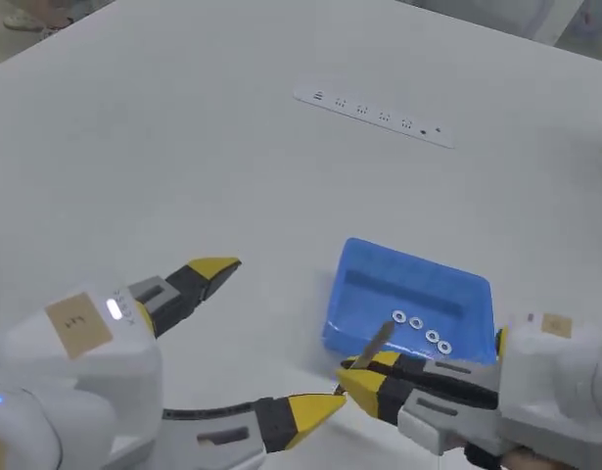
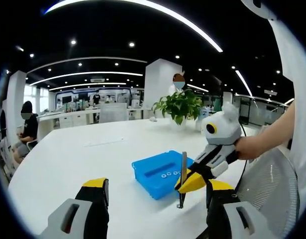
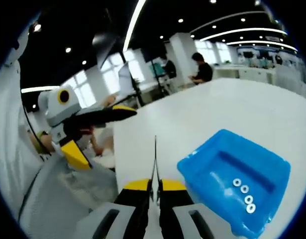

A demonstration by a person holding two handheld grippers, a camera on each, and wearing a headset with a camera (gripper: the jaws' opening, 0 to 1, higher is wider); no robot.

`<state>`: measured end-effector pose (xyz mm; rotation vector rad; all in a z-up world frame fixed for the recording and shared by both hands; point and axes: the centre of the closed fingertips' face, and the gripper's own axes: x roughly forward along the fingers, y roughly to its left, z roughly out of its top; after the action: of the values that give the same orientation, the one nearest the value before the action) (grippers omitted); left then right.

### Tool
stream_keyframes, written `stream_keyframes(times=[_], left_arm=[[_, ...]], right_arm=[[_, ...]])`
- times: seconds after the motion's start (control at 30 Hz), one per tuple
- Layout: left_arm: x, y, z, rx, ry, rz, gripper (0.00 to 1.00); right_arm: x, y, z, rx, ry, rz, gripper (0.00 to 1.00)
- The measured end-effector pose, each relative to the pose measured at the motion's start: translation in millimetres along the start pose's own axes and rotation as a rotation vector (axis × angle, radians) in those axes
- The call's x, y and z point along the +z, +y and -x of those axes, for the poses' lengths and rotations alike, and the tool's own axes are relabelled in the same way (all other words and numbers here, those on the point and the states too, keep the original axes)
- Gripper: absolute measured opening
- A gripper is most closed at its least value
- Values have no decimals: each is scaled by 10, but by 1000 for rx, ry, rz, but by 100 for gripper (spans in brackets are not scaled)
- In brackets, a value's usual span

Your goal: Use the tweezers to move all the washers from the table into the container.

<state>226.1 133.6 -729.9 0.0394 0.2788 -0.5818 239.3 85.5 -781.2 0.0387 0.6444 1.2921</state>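
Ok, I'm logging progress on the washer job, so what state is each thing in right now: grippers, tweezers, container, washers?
Left gripper: open, holding nothing, above the table.
Right gripper: shut on the tweezers.
Tweezers: clamped in the right gripper, beside the container.
Container: upright on the table, open-topped.
Washers: four, lying in a row inside the container.
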Motion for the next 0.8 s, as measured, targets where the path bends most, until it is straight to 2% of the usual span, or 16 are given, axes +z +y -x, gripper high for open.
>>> stream_keyframes(times=[0.13, 0.33, 0.4, 0.53, 0.73, 0.8], left_arm=[[14, -9, -3, 0, -3, 0, 81], [18, 1, 1, 5, -3, 2, 81], [22, -1, 0, 4, -5, 2, 81], [23, -4, 0, 4, -4, 2, 81], [25, 5, 3, 8, -5, 3, 81], [22, 11, 5, 10, -5, 4, 81]], right_arm=[[227, 12, 93, 25, -76, -82, 2], [459, -47, 189, 6, -134, -108, 3], [547, -97, 211, -7, -168, -121, 3], [664, -284, 240, -56, -229, -156, 3], [661, -657, 225, -172, -249, -206, 3], [638, -733, 211, -193, -243, -220, 3]])
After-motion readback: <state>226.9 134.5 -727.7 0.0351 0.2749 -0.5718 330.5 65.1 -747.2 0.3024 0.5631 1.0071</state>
